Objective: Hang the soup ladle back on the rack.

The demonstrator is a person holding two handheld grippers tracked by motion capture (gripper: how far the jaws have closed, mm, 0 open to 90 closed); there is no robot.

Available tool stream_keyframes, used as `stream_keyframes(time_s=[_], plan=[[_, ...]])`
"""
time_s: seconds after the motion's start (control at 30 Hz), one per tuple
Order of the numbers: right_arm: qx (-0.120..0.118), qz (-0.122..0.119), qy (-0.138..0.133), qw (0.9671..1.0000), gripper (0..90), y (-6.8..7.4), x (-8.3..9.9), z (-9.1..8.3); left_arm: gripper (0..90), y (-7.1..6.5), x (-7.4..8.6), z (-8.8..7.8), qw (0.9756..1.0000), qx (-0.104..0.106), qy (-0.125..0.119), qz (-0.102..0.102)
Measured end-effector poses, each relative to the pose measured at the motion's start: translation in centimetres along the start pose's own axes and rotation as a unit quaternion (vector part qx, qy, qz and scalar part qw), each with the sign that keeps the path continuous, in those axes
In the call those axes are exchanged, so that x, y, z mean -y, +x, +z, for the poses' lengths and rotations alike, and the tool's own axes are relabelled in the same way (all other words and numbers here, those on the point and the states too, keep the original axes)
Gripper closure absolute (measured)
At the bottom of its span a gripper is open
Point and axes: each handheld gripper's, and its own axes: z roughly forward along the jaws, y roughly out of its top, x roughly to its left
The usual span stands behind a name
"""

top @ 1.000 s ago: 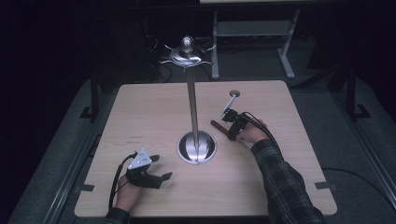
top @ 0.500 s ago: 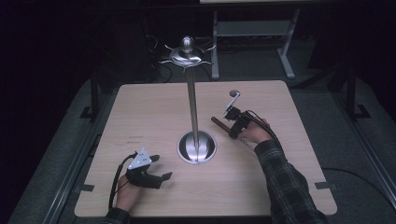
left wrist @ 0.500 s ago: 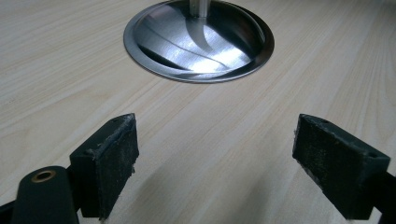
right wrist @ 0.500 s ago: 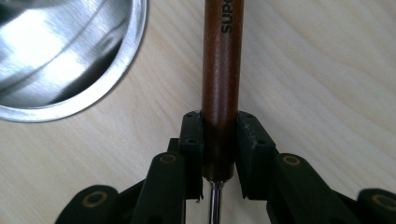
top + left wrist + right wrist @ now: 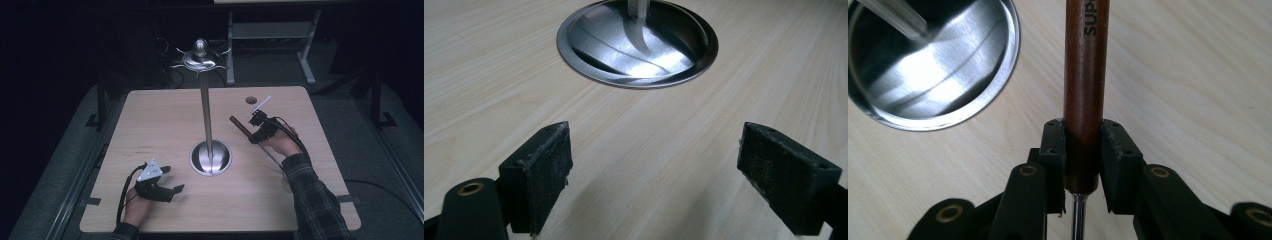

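My right gripper [image 5: 1083,165] is pinched on the brown wooden handle [image 5: 1086,90] of a kitchen utensil, both pads pressed flat against it just above where the metal shaft [image 5: 1078,215] leaves the wood. In the high view the handle [image 5: 242,129] sticks out toward the stand's pole [image 5: 206,115], lifted off the table [image 5: 150,125] and tilted, with the thin shaft running back under my right hand [image 5: 280,142]. My left gripper [image 5: 167,180] rests on the table near its front edge with its jaws spread wide and nothing between them; in its own view both pads [image 5: 541,175] sit clear of the round steel base [image 5: 638,45] ahead. I judge the step in hand to be carrying this utensil up to hang it on the hooked crown [image 5: 200,59] at the top of the stand. To do it well I want to keep the pinch firm, since a round, smooth handle can roll or slide between flat pads, and the long shaft behind will lever it if I swing fast. I should raise it in a clean arc well apart from the pole, so the handle does not knock the tall, narrow stand, then turn my wrist so the hanging end comes to a hook from the outside. If the stand looks likely to tip, my free left gripper is near enough to steady the base.
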Motion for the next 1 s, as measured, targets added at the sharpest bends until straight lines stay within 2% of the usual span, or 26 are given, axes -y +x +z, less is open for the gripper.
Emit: stream_keyframes(time_s=[0.1, 0.13, 0.17, 0.23, 0.27, 0.4, 0.43, 0.47, 0.5, 0.53, 0.57, 0.67, 0.8, 0.87, 0.9, 0.93, 1.0], plan=[[0.002, 0.007, -0.023, 0.9997, 73.6, 0.0, 0.6, -1.5, 14.2, 0.0, 0.0, 0.0, 1.0000, 0.000, 0.001, -0.001], [0.002, 0.007, -0.023, 0.9997, 73.6, 0.0, 0.6, -1.5, 14.2, 0.0, 0.0, 0.0, 1.0000, 0.000, 0.001, -0.001], [0.004, 0.008, -0.038, 0.9992, 73.6, 0.0, 0.9, -2.2, 14.2, 0.0, 0.0, 0.0, 1.0000, 0.000, 0.001, -0.001], [0.004, 0.008, -0.045, 0.9989, 73.6, 0.0, 1.0, -2.6, 14.2, 0.0, 0.0, 0.0, 1.0000, -0.001, 0.001, -0.001], [0.004, 0.007, -0.059, 0.9982, 73.6, 0.1, 1.3, -3.3, 14.2, 0.0, 0.0, 0.0, 1.0000, 0.000, 0.001, -0.001], [0.007, 0.008, -0.078, 0.9969, 73.6, 0.2, 1.6, -4.3, 14.2, 0.0, 0.0, 0.0, 1.0000, -0.001, 0.001, -0.001], [0.006, 0.012, -0.094, 0.9955, 73.6, 0.2, 1.9, -4.8, 14.2, 0.0, 0.0, 0.0, 1.0000, -0.002, 0.001, -0.001], [0.006, 0.012, -0.094, 0.9955, 73.6, 0.2, 1.9, -4.8, 14.2, 0.0, 0.0, 0.0, 1.0000, -0.002, 0.001, -0.001], [0.006, 0.016, -0.110, 0.9938, 73.6, 0.2, 2.4, -5.2, 14.2, 0.0, 0.0, 0.0, 1.0000, -0.002, 0.001, -0.001], [0.006, 0.016, -0.110, 0.9938, 73.6, 0.2, 2.4, -5.2, 14.2, 0.0, 0.0, 0.0, 1.0000, -0.002, 0.001, -0.001], [0.007, 0.018, -0.126, 0.9918, 73.6, 0.3, 2.8, -5.7, 14.2, 0.0, 0.0, 0.0, 1.0000, -0.002, 0.001, -0.001], [0.009, 0.019, -0.137, 0.9904, 73.7, 0.3, 3.2, -6.0, 14.2, 0.0, 0.0, 0.0, 1.0000, -0.002, 0.001, -0.001], [0.011, 0.019, -0.182, 0.9831, 73.7, 0.3, 4.4, -7.3, 14.2, 0.0, 0.0, 0.1, 1.0000, -0.001, 0.000, -0.005], [0.010, 0.024, -0.188, 0.9818, 73.7, 0.3, 4.6, -7.6, 14.2, 0.0, 0.0, 0.1, 1.0000, -0.002, 0.001, -0.004], [0.009, 0.031, -0.202, 0.9788, 73.7, 0.4, 5.1, -7.9, 14.2, 0.0, 0.0, 0.1, 1.0000, -0.003, 0.002, -0.003], [0.009, 0.031, -0.202, 0.9788, 73.7, 0.4, 5.1, -7.9, 14.2, 0.0, 0.0, 0.1, 1.0000, -0.003, 0.002, -0.003], [0.010, 0.036, -0.215, 0.9759, 73.7, 0.5, 5.5, -8.2, 14.2, 0.0, 0.0, 0.1, 1.0000, -0.003, 0.001, -0.004]])
